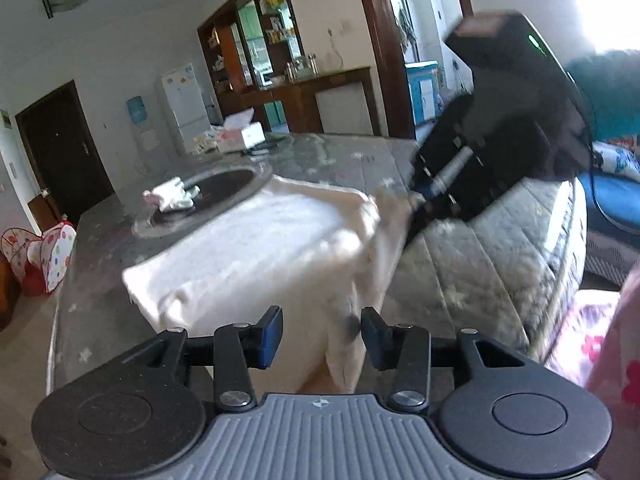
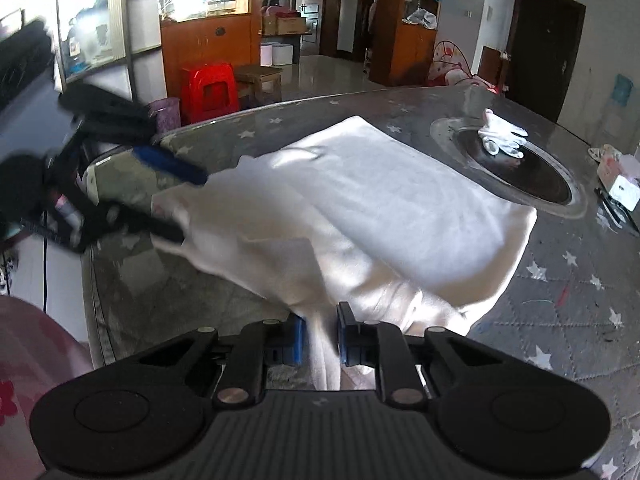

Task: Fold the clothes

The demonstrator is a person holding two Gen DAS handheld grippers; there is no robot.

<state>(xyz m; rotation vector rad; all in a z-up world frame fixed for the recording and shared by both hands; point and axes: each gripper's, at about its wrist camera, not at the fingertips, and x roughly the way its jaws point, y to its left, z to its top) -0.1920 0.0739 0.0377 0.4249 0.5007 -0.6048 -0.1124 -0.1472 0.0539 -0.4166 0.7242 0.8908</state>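
Pinching the white garment [image 2: 360, 208], the right tongs [image 2: 322, 340] grip; the left tongs [image 1: 322, 336] straddle it, released.

1. Daylight indoors; blown-out glare at upper right of left wrist view, windows behind.
2. White cloth [image 2: 384, 200] overexposed in patches, soft shadow under its fold.
3. Motion blur on the other tool in both views, esp. left tool [image 2: 176, 200].
4. Heavy fisheye bending + dark vignette at corners.
5. Glossy tabletop [image 2: 560, 280] reflects light.
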